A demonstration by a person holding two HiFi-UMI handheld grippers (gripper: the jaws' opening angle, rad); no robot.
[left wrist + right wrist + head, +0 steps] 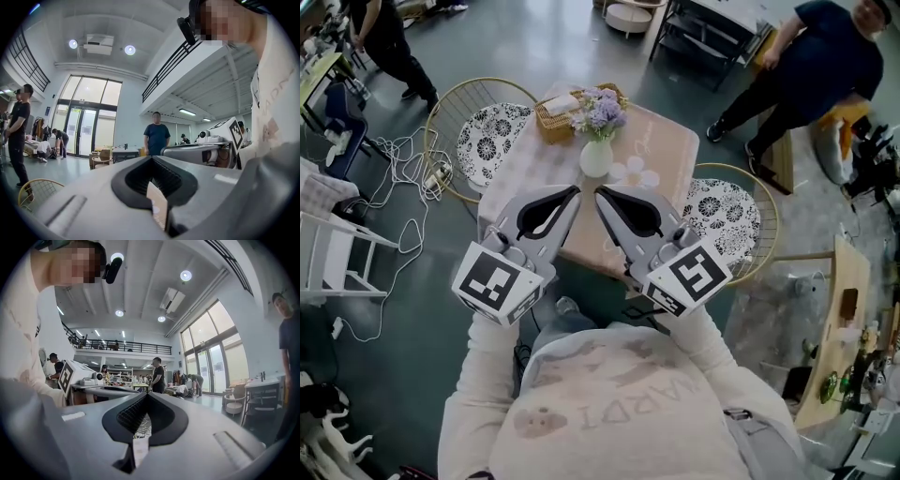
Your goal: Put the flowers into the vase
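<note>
- The person is holding the left gripper (574, 195) and the right gripper (602, 195) close to the chest. Their tips are nearly meeting each other above the near edge of the table (661, 141).
- Both gripper views are showing the same thing. In the left gripper view (152, 158) and the right gripper view (146, 395), each pair of jaws is pressed together at the tips with nothing between them.
- The flowers (600, 112), purple and pale, are already standing in the white vase (596, 157), toward the far middle of the table.
- The task is looking finished, or nearly so. The basket (553, 120) just left of the flowers is holding something pale, and I cannot tell whether it is another stem.
- If a stem is waiting there, the left gripper is sitting on the better side for it. The jaws need opening wide before going down, then closing low on the stem, not on the bloom.
- Any new stem is best lowered straight down into the vase neck, so the standing flowers are not getting pushed sideways.
- The vase is looking narrow-footed and easy to tip, and the basket is crowding its left side.
- More free tabletop is lying to the right, around some white discs (636, 172).
- Wire chairs are flanking the table, left (487, 136) and right (724, 214), so from above is looking like the clearest way in.
</note>
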